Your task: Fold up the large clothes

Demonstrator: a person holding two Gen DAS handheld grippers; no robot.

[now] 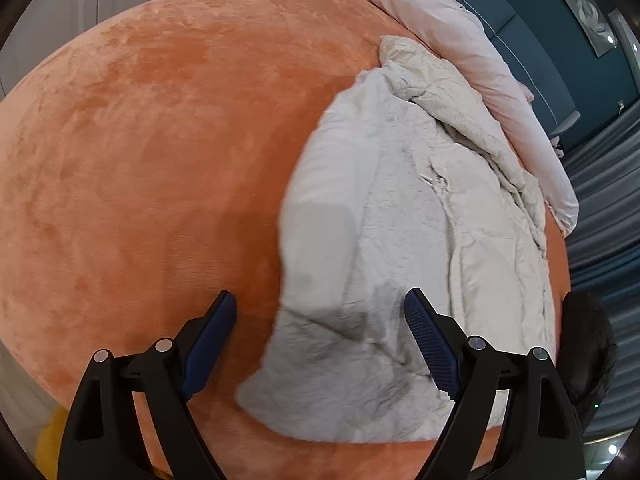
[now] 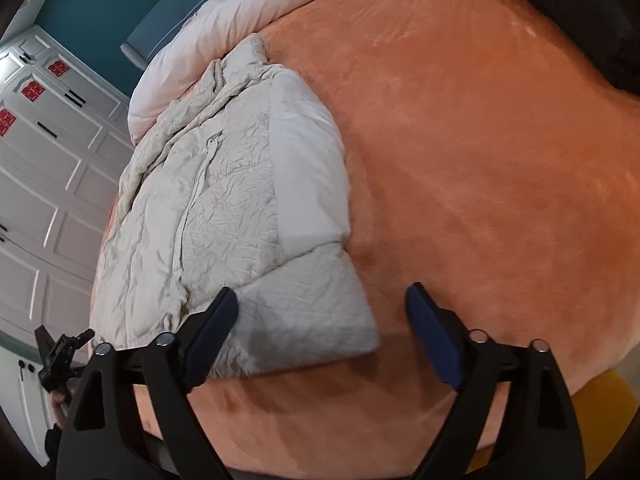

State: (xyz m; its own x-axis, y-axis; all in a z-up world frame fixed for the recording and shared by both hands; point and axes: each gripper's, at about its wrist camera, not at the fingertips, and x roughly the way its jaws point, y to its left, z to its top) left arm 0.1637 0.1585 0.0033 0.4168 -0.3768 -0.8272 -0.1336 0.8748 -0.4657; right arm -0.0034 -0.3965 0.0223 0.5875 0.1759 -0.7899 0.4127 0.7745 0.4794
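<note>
A cream puffy jacket [image 1: 420, 240] lies folded lengthwise on an orange plush bed cover [image 1: 160, 160]. It also shows in the right wrist view [image 2: 224, 208], zipper up, with its hem corner nearest me. My left gripper [image 1: 320, 312] is open and empty, hovering over the jacket's near hem edge. My right gripper [image 2: 322, 308] is open and empty, above the jacket's lower right corner. The left gripper shows small at the lower left of the right wrist view [image 2: 60, 352].
A pale pink duvet [image 1: 460, 52] lies bunched along the far side of the bed, touching the jacket's collar end. White wardrobe doors [image 2: 52, 168] stand beyond the bed. A dark object [image 1: 588, 352] sits at the bed's right edge. Something yellow [image 2: 600, 408] lies below the bed edge.
</note>
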